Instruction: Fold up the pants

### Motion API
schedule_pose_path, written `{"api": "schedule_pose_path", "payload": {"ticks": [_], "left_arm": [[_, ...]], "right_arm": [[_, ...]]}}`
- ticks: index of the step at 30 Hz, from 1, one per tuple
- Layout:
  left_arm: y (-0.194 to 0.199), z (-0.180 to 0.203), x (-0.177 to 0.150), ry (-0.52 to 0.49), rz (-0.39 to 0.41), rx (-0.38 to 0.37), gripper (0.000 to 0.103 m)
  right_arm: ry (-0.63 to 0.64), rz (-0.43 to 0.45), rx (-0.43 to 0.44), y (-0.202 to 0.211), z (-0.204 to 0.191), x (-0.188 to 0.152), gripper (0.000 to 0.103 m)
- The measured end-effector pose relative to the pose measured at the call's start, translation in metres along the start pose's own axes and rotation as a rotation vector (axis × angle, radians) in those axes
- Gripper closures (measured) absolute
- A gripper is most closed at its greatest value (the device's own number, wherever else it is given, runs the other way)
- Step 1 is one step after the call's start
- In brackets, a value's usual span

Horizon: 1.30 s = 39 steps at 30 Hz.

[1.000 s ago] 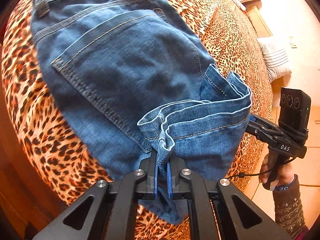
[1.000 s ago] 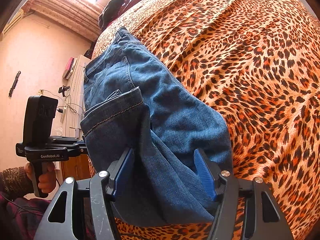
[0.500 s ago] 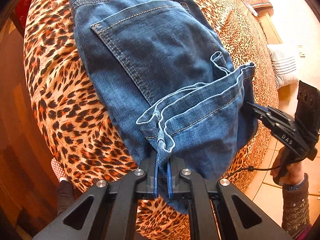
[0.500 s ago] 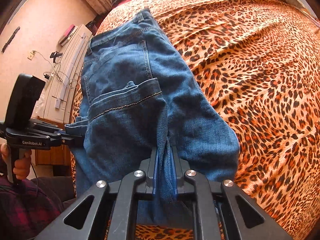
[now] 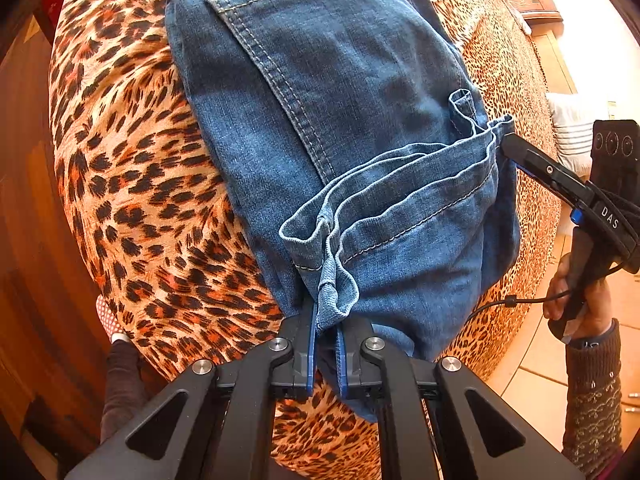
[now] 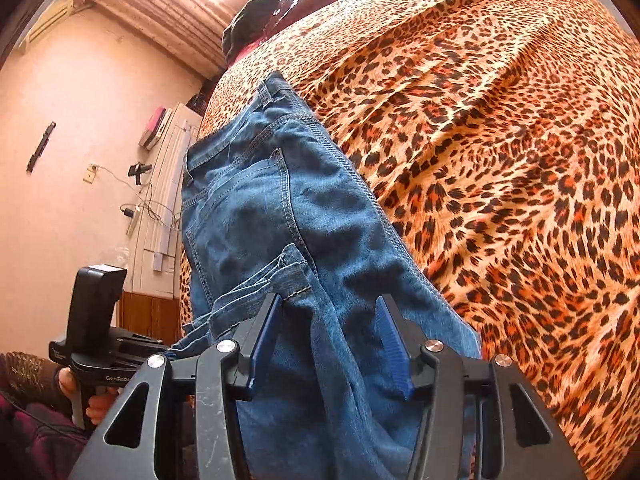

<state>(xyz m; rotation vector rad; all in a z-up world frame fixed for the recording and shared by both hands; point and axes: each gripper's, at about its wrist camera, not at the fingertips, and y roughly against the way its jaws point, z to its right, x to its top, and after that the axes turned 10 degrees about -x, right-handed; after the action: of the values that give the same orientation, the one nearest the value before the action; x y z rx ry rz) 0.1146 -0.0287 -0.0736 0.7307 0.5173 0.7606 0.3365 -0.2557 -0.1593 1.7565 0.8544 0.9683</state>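
Blue jeans lie folded on a leopard-print bed, back pocket up, with the leg hems laid over the seat. My left gripper is shut on a bunched hem corner of the jeans at the near bed edge. In the right wrist view the jeans stretch away toward the waistband. My right gripper is open, its blue pads standing either side of the folded denim. The right gripper also shows in the left wrist view at the other hem corner.
The leopard-print bedspread spreads wide to the right of the jeans. Dark clothes lie at the far end of the bed. A white cabinet with cables stands by the pink wall. Tiled floor lies beyond the bed edge.
My right gripper, shut on the denim half a second ago, has opened. The left gripper has kept its grip and the jeans sit lower and flatter on the bed.
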Motion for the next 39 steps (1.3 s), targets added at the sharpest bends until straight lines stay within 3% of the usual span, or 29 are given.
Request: {"api": "schedule_pose_path", "payload": {"ticks": [1,4,7,9,10,11,13,16,20,22,25,26,29,30,33,35,36,37,39], "left_arm": [[0.001,0.000,0.000,0.003,0.000,-0.002,0.095],[-0.003,-0.005,0.001,0.022,-0.003,-0.012,0.095],[-0.003,-0.009,0.002,0.035,-0.004,-0.022,0.095],[-0.002,-0.009,0.002,0.040,-0.001,-0.019,0.095],[0.000,-0.007,0.001,0.041,0.006,-0.011,0.095],[0.003,-0.004,-0.001,0.032,0.016,-0.003,0.095],[0.006,0.007,-0.005,-0.026,0.043,0.033,0.095],[-0.004,0.003,-0.003,-0.036,0.038,0.067,0.094],[0.000,-0.008,0.004,0.004,0.002,0.030,0.094],[0.014,-0.009,0.003,-0.027,-0.005,0.025,0.093],[0.039,-0.004,-0.007,-0.082,-0.002,0.001,0.093],[0.043,0.001,-0.011,-0.109,-0.011,-0.020,0.091],[0.028,0.023,-0.020,-0.191,-0.089,-0.095,0.073],[0.019,0.030,-0.022,-0.221,-0.113,-0.102,0.071],[-0.018,0.042,-0.028,-0.295,-0.194,-0.092,0.071],[-0.043,0.036,-0.032,-0.364,-0.236,0.020,0.072],[-0.054,0.029,-0.034,-0.392,-0.253,0.067,0.082],[-0.052,0.022,-0.034,-0.401,-0.218,0.064,0.086],[-0.044,0.009,-0.027,-0.341,-0.244,0.009,0.087]], "right_arm": [[0.040,-0.016,0.020,-0.005,-0.008,0.002,0.052],[0.193,-0.059,-0.032,-0.023,-0.032,0.009,0.052],[0.214,-0.132,-0.035,-0.041,-0.032,0.013,0.052],[0.207,-0.152,-0.055,-0.046,-0.031,0.015,0.066],[0.217,-0.149,-0.089,-0.044,-0.034,0.015,0.081],[0.225,-0.145,-0.111,-0.039,-0.038,0.013,0.090],[0.248,-0.110,-0.173,-0.017,-0.045,0.008,0.092],[0.175,-0.076,-0.219,0.003,-0.029,0.006,0.089],[0.082,-0.110,-0.262,-0.024,-0.009,0.003,0.077],[0.041,-0.066,-0.235,-0.014,-0.008,0.000,0.075],[-0.041,0.040,-0.173,0.030,0.002,-0.012,0.054],[-0.060,0.071,-0.150,0.044,0.003,-0.019,0.051],[-0.116,0.110,-0.067,0.067,0.010,-0.044,0.051],[-0.147,0.114,-0.047,0.067,0.009,-0.051,0.051],[-0.247,0.100,-0.002,0.057,0.018,-0.073,0.051],[-0.301,0.077,-0.011,0.045,0.028,-0.090,0.053],[-0.332,0.063,-0.045,0.036,0.033,-0.097,0.053],[-0.362,0.046,-0.078,0.026,0.037,-0.105,0.054],[-0.425,0.047,-0.074,0.018,0.046,-0.118,0.057]]}}
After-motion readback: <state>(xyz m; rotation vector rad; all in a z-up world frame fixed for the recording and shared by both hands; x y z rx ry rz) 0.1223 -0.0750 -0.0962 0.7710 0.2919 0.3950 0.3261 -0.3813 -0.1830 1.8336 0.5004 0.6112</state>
